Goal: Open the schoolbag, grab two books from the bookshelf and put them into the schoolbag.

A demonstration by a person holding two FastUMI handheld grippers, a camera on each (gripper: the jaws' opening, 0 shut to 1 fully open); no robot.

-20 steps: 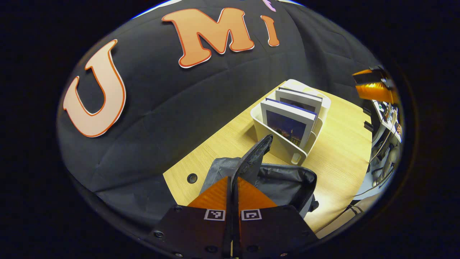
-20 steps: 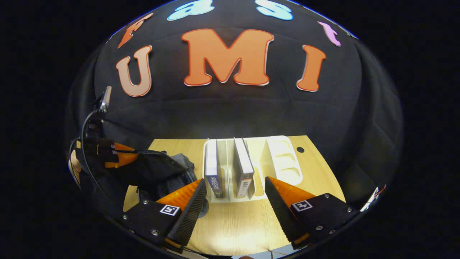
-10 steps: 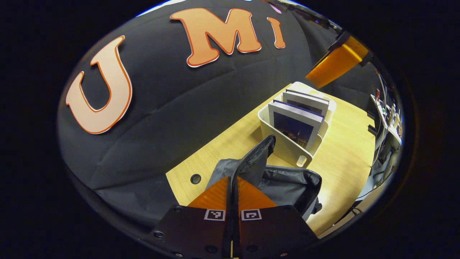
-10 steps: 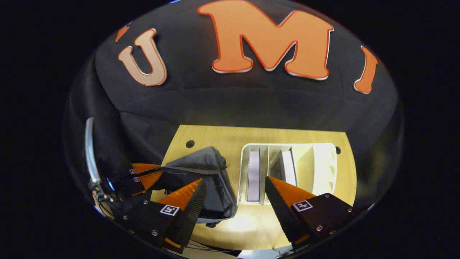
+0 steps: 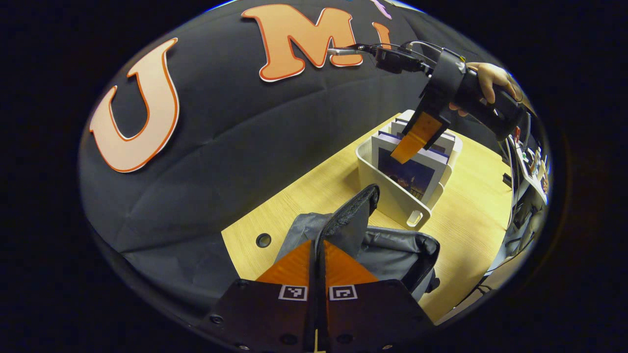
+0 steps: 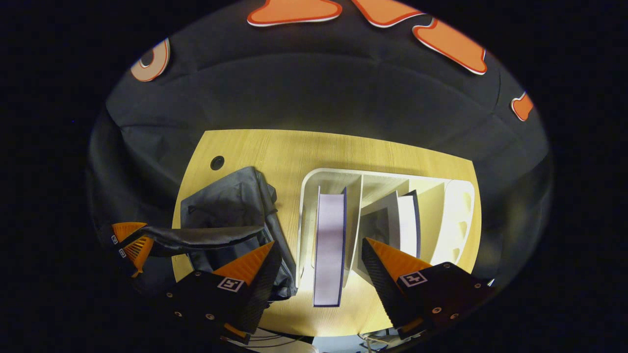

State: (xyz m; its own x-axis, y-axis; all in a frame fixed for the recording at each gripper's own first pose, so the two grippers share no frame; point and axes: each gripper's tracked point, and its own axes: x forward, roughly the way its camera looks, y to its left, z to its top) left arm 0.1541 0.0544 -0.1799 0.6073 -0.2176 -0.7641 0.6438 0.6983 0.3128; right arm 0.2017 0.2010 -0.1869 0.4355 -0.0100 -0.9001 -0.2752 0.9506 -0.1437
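Left tool (image 5: pixel 318 245): fingers together, clamped on the schoolbag's flap (image 5: pixel 351 215), holding it up
Right tool (image 6: pixel 319 255): fingers apart, above the bookshelf (image 6: pixel 456 215), straddling the nearer book (image 6: pixel 328 240)
Schoolbag (image 6: pixel 225 206): open on the bench (image 6: pixel 294 152), beside the bookshelf
Second book (image 6: pixel 406 218): upright, next slot along

It was a recording booth set inside an office — black cloth wall (image 6: pixel 314 98) behind a pale wooden desk (image 6: pixel 294 152), cluttered workstations (image 5: pixel 532 166) visible beyond the desk's edge.
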